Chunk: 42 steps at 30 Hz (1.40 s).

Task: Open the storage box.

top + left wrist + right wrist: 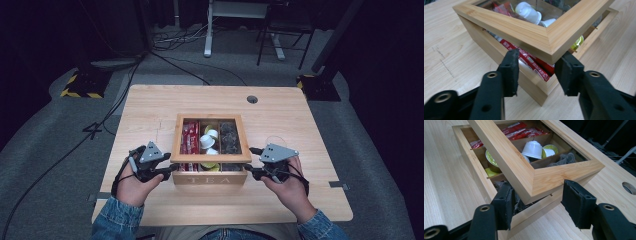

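Observation:
A wooden tea box [209,178] stands mid-table with its framed glass lid [210,158] raised at the front. Inside lie red sachets [190,137], white capsules [209,140] and dark tea bags [230,137]. My left gripper [170,171] is at the lid's front-left corner. In the left gripper view it [536,72] is open, and the lid [524,27] corner hangs between and just above the jaws. My right gripper [250,160] is at the front-right corner. In the right gripper view it [536,200] is shut on the lid [524,170], one pad against each side of the corner.
The light wooden table [150,110] has a round cable hole [252,99] at the back right. Bare tabletop lies on both sides of the box and behind it. Cables, stands and white desk legs [207,30] are on the grey floor beyond the table.

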Each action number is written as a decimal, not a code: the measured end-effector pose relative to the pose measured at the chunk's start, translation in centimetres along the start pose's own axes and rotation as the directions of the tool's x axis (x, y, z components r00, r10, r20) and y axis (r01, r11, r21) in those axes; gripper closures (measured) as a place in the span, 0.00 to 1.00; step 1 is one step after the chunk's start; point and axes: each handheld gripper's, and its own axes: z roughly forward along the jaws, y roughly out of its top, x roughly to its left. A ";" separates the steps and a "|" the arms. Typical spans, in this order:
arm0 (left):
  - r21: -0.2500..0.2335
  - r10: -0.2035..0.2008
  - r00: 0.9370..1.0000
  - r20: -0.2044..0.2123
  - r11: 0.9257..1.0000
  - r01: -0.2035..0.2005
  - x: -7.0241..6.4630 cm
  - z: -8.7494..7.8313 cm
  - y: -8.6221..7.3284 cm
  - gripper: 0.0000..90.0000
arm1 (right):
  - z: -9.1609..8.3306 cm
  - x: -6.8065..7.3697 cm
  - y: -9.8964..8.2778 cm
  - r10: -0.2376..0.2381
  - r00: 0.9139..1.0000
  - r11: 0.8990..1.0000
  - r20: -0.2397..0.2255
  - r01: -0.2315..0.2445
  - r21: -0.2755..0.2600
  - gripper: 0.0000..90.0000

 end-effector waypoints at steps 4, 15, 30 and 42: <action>-0.013 -0.016 1.000 -0.019 1.000 0.016 0.2 -0.3 -0.2 0.48 | -0.2 -0.4 0.4 -0.005 1.000 1.000 -0.008 0.005 -0.008 0.50; -0.001 -0.026 0.996 -0.080 1.000 0.026 0.6 -0.9 -1.2 0.44 | -1.2 -2.1 3.1 -0.036 0.999 0.997 0.011 0.037 -0.069 0.55; 0.009 -0.066 0.989 -0.131 0.998 0.068 1.1 -2.0 -3.3 0.42 | -1.1 -4.0 4.9 -0.021 1.000 0.992 0.010 0.022 -0.127 0.54; 0.018 -0.081 0.987 -0.142 0.996 0.085 1.7 -1.9 -3.8 0.41 | -0.6 -5.8 7.0 -0.014 1.000 0.983 0.008 0.015 -0.182 0.57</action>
